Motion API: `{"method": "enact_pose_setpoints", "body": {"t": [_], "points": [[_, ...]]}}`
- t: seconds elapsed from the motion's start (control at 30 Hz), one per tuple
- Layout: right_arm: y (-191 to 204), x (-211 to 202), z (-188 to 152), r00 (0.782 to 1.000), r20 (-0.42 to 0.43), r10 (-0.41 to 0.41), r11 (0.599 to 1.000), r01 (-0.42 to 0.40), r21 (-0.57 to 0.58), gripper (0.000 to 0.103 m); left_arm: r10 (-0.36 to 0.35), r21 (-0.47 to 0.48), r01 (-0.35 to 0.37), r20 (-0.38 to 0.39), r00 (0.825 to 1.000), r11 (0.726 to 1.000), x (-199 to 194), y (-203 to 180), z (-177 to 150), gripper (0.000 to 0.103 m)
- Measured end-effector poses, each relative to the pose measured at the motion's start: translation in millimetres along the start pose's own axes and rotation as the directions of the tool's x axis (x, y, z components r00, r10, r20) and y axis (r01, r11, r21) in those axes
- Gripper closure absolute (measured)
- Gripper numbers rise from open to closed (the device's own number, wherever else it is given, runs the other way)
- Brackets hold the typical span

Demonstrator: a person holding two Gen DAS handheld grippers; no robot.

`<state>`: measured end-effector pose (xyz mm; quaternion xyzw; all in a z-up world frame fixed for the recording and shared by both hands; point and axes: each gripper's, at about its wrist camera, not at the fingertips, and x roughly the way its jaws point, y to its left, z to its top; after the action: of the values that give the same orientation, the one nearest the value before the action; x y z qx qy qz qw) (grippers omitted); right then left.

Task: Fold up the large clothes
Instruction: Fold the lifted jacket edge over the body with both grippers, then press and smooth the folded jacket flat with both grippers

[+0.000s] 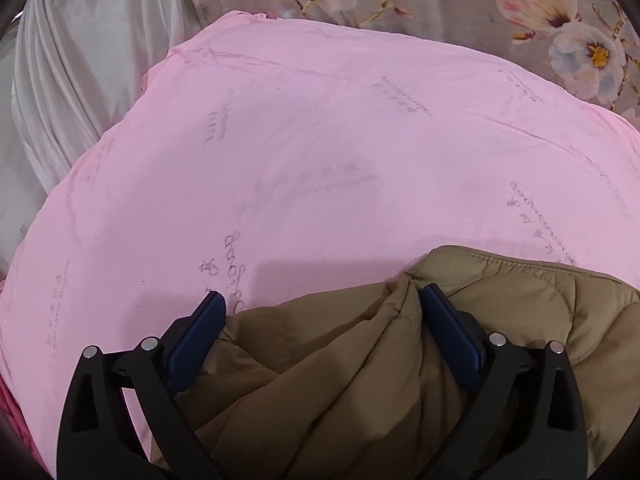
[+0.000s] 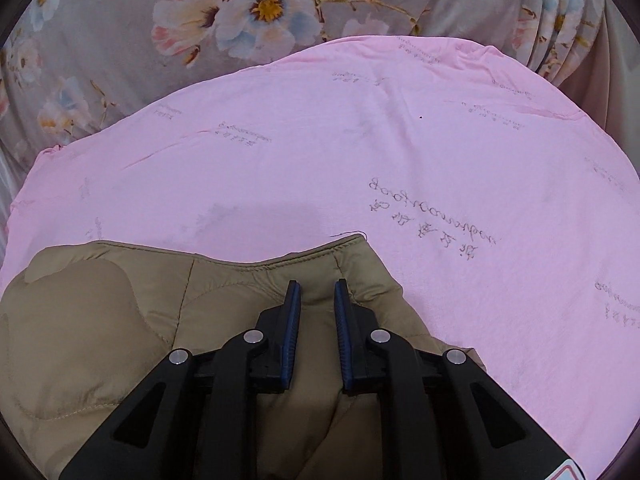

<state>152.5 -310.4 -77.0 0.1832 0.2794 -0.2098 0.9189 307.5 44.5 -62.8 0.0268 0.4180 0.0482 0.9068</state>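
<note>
A brown quilted jacket (image 1: 520, 300) lies bunched on a pink sheet (image 1: 320, 140) at the near edge of the left wrist view. My left gripper (image 1: 322, 300) is open wide and straddles a ridge of the jacket. Its left fingertip (image 1: 212, 308) sits at the jacket's edge and its pads do not press the cloth. In the right wrist view the jacket (image 2: 100, 320) fills the lower left, its stitched hem toward the sheet (image 2: 360, 140). My right gripper (image 2: 317, 284) is nearly closed just behind that hem, with a fold of the jacket pinched between its pads.
Grey floral fabric (image 1: 560, 20) lies beyond the pink sheet and also fills the far side of the right wrist view (image 2: 240, 12). White draped cloth (image 1: 80, 60) hangs at the far left. A pleated floral curtain (image 2: 560, 20) hangs at the far right.
</note>
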Motion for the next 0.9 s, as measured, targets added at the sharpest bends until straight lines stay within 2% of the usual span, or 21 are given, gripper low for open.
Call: {"method": "enact_pose_setpoints", "body": {"t": [0.13, 0.2, 0.23, 0.33, 0.47, 0.53, 0.63, 0.8, 0.9], "points": [[-2.1, -2.2, 1.5, 1.0, -0.001, 0.02, 1.0, -0.02, 0.012, 0.088, 0.028, 0.012, -0.028, -0.004, 1.0, 1.0, -3.3, -0.9, 2.0, 0.006], [-3.2, -14.3, 3.8, 1.0, 0.017, -0.007, 1.0, 0.007, 0.013, 0.085, 0.057, 0.036, -0.057, 0.006, 0.998, 0.998, -21.1, 0.5, 1.0, 0.008], [-1.3, -28.1, 3.9, 0.999, 0.044, -0.021, 1.0, 0.021, 0.005, 0.081, 0.043, 0.037, -0.044, 0.018, 0.999, 0.998, -33.0, 2.8, -0.6, 0.009], [14.8, -75.5, 4.2, 0.989, 0.144, 0.04, 0.999, -0.035, -0.033, 0.079, -0.063, 0.022, 0.061, 0.078, 0.995, 0.998, -82.0, 6.3, -6.6, 0.009], [61.2, -107.2, 1.2, 0.977, 0.169, 0.13, 0.985, -0.109, -0.131, 0.079, -0.166, 0.072, 0.159, 0.119, 0.979, 0.985, -125.8, -21.7, -19.3, 0.009], [86.5, -106.1, -6.4, 0.974, 0.142, 0.174, 0.972, -0.147, -0.184, 0.079, -0.169, 0.112, 0.156, 0.118, 0.979, 0.981, -129.0, -43.1, -27.6, 0.009], [108.8, -91.9, -20.6, 0.98, 0.107, 0.166, 0.963, -0.138, -0.23, 0.079, -0.144, 0.14, 0.129, 0.104, 0.984, 0.982, -120.0, -64.0, -40.0, 0.009], [107.0, -67.8, -33.1, 0.986, 0.066, 0.153, 0.966, -0.135, -0.222, 0.079, -0.113, 0.125, 0.103, 0.077, 0.991, 0.987, -100.3, -73.6, -52.6, 0.009], [104.7, -58.4, -33.4, 0.987, 0.05, 0.151, 0.968, -0.137, -0.211, 0.079, -0.093, 0.127, 0.082, 0.087, 0.992, 0.989, -94.1, -79.8, -58.1, 0.008]]}}
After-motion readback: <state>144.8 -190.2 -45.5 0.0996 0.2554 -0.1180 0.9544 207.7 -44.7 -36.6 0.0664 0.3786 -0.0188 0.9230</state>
